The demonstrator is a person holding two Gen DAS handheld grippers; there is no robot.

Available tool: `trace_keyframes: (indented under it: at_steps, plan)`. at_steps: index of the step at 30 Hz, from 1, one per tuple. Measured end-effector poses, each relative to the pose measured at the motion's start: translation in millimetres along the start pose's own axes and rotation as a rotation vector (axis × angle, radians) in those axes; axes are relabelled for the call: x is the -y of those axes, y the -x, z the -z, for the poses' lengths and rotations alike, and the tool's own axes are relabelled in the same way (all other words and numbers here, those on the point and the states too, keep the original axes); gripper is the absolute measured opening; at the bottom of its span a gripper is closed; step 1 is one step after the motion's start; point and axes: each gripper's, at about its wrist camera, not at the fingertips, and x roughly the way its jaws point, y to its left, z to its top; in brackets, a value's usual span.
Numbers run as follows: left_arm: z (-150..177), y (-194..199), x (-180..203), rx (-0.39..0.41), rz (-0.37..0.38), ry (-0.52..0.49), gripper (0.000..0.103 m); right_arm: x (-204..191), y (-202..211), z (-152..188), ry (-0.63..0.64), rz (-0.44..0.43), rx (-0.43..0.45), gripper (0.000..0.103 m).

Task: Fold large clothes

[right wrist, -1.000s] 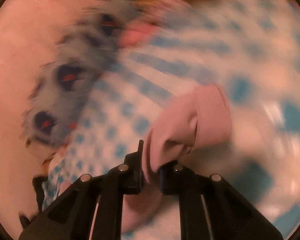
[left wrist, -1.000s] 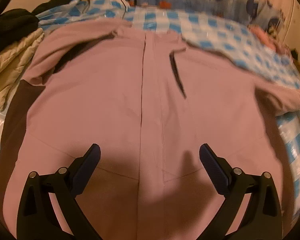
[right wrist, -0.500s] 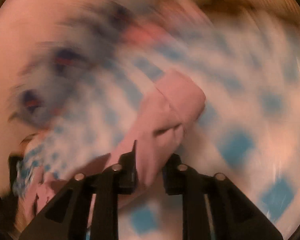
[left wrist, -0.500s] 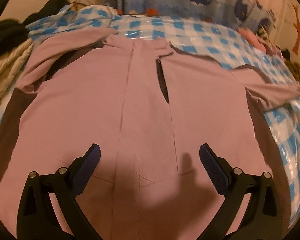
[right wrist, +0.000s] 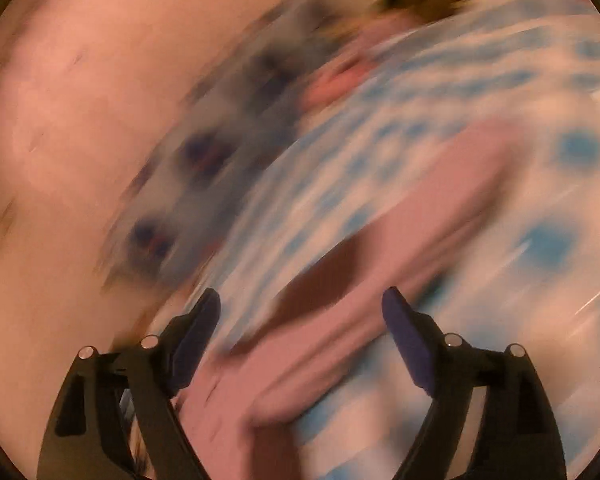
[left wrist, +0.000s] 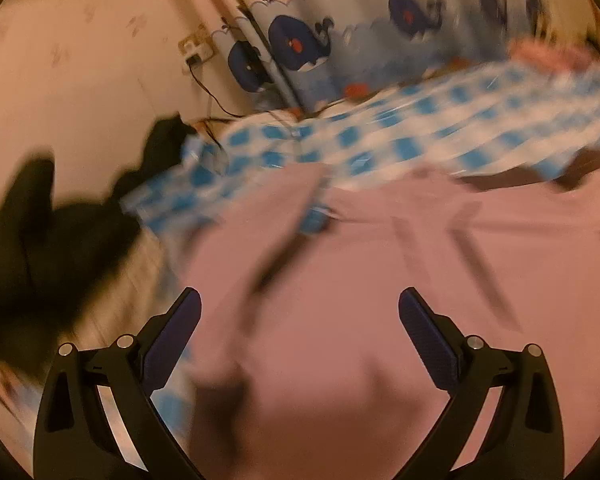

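A large pink garment (left wrist: pixel 380 280) lies spread flat on a blue-and-white checked sheet (left wrist: pixel 380 136). My left gripper (left wrist: pixel 300 332) hovers above its left part, open, with nothing between the fingers. In the blurred right wrist view, the garment's pink sleeve (right wrist: pixel 400 248) stretches across the checked sheet (right wrist: pixel 540 240). My right gripper (right wrist: pixel 300 320) stands over the sleeve with its jaws opening wide; the pads do not press on the cloth.
Dark clothes (left wrist: pixel 60 232) and a pale quilted piece (left wrist: pixel 132 300) are heaped at the left. A whale-print curtain (left wrist: pixel 340 40) hangs behind the bed. A wall socket with a cable (left wrist: pixel 198 50) is at the back left. Pink items (left wrist: pixel 548 52) lie at the far right.
My right gripper, earlier shut on the sleeve end, has opened and let the sleeve drop onto the sheet. My left gripper has risen and swung left, still open.
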Motion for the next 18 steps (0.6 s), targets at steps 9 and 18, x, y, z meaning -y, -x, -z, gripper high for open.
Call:
trace_keyframes:
  at_steps: [9,18]
  plan:
    - [-95,-171,1,-0.189,-0.088,-0.224,0.095,-90,-137,219,0.114,-0.227,-0.542,0.08]
    - [-76,-294,34,-0.43,-0.212,-0.238,0.085,-90,-162,219,0.123,-0.248,-0.559,0.08]
